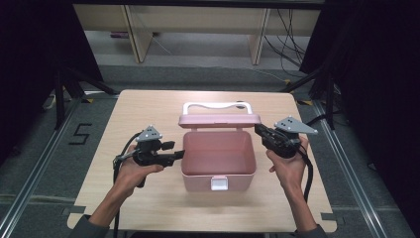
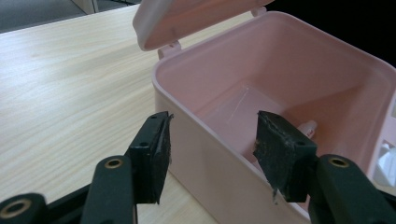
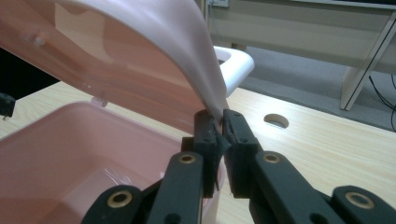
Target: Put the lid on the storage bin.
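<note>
A pink box (image 1: 218, 166) stands open in the middle of the wooden table (image 1: 148, 106). Its lid (image 1: 219, 120) is raised at the back, with a white handle (image 1: 217, 106) behind it. My right gripper (image 1: 258, 129) is shut on the lid's right edge; in the right gripper view (image 3: 219, 120) the pads pinch the pink lid (image 3: 140, 46). My left gripper (image 1: 177, 150) is open at the box's left wall. In the left gripper view (image 2: 212, 123) the jaws straddle the box (image 2: 280, 60) rim without touching it. A small whitish item (image 2: 308, 127) lies inside.
A white latch (image 1: 219, 183) sits on the box's front wall. There is a round hole (image 3: 275, 120) in the table behind the lid. Beyond the table's far edge stand light wooden furniture legs (image 1: 136, 39) and loose cables (image 1: 289, 39) on the floor.
</note>
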Tool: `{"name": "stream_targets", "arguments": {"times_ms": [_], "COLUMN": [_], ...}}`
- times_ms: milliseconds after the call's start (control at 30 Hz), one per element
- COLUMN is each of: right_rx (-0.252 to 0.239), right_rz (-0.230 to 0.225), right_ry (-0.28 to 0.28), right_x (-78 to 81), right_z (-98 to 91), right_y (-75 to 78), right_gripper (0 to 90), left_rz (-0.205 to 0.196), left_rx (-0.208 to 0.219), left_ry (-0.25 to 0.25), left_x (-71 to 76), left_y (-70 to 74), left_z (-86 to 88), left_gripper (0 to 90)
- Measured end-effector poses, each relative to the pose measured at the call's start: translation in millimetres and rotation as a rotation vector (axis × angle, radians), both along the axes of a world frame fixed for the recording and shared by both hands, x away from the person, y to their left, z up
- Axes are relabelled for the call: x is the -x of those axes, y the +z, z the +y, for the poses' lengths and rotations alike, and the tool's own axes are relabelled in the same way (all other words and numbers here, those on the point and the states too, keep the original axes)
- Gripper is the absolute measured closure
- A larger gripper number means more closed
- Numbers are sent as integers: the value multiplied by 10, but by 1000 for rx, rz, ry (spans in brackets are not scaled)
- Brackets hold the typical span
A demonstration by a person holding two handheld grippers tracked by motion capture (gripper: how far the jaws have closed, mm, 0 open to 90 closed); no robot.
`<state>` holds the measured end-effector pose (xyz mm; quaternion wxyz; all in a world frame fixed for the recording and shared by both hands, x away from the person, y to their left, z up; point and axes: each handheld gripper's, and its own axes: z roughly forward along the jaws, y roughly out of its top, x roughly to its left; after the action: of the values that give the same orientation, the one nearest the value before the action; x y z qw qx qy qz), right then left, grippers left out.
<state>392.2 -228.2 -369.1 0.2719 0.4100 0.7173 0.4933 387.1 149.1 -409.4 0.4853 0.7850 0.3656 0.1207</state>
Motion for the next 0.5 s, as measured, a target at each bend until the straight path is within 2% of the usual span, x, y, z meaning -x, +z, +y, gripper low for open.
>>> {"name": "stream_targets", "arguments": {"times_ms": [33,67,100,133,233,267,333,367,433,500], "right_rx": [-12,4,11,2,11,4,2,-4,15,19], "right_rz": [4,-25,-23,-2,-20,-5,-4,-6,-33,-29], "right_ry": [-6,2,0,2,-2,3,3,5,-1,4], "right_x": [10,7,13,25,25,30,33,33,40,46], "right_z": [1,-9,-9,0,-4,-5,-9,-4,-15,-21], "right_y": [-4,-12,-9,-7,-15,-18,-19,-25,-32,-32], "right_gripper": [853,853,854,854,854,854,854,854,855,856], "left_rz": [3,2,14,12,7,6,4,9,18,15], "left_rx": [2,1,1,-4,5,7,-4,-4,-9,-9], "left_ry": [1,-3,-8,-9,-1,-2,10,4,4,11], "left_x": [11,29,40,44,58,60,67,61,60,65], "left_y": [-6,-18,-14,-3,18,15,5,-3,-17,-23], "left_z": [-1,5,13,31,68,77,85,90,93,88], "left_gripper": [448,447,443,439,438,436,436,435,435,435]}}
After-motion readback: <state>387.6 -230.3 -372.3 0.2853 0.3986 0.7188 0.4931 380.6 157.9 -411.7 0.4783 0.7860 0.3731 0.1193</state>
